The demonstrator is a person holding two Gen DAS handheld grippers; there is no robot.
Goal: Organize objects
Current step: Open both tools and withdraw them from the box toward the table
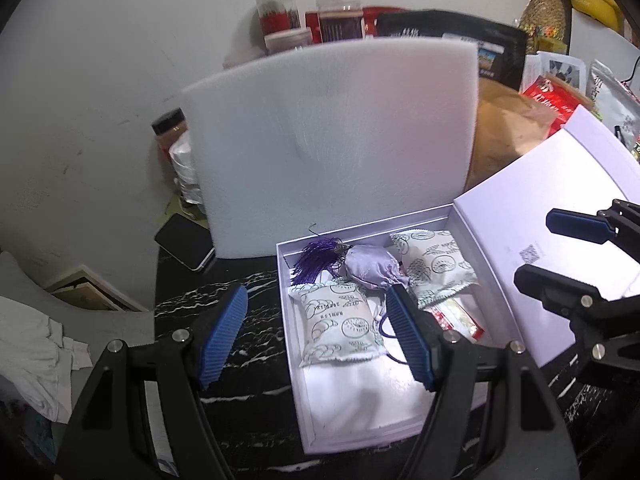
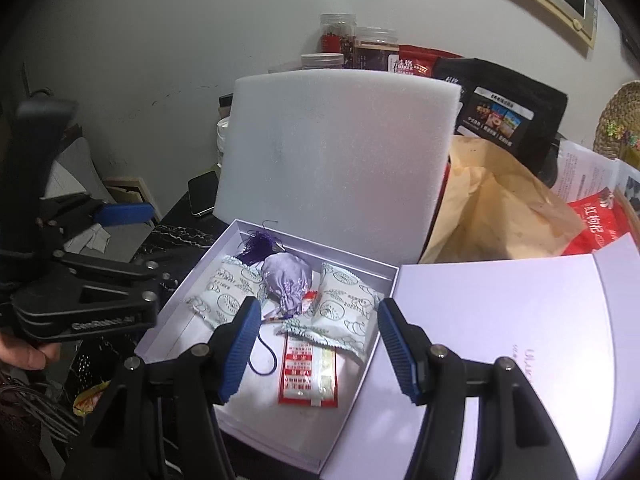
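A white box [image 1: 362,394] lies open on the black marbled table [image 1: 240,400], its lid [image 1: 520,236] folded out to the right. Inside are two printed green-and-white packets [image 1: 340,328] [image 1: 434,268], a lilac sachet [image 1: 372,268] with a purple tassel [image 1: 316,260], and a red-and-white packet [image 2: 308,376]. A white foam sheet [image 1: 328,140] stands upright behind the box. My left gripper [image 1: 316,336] hovers open over the box's left edge, holding nothing. My right gripper [image 2: 320,348] hangs open above the box's right half, also holding nothing, and shows over the lid [image 1: 560,256] in the left wrist view.
A phone [image 1: 186,246] lies left of the foam. Jars [image 1: 280,8], a black bag [image 2: 504,100], a brown paper bag [image 2: 500,208] and a red bag [image 2: 600,216] crowd the back and right. A person's hand [image 2: 24,354] holds the left gripper.
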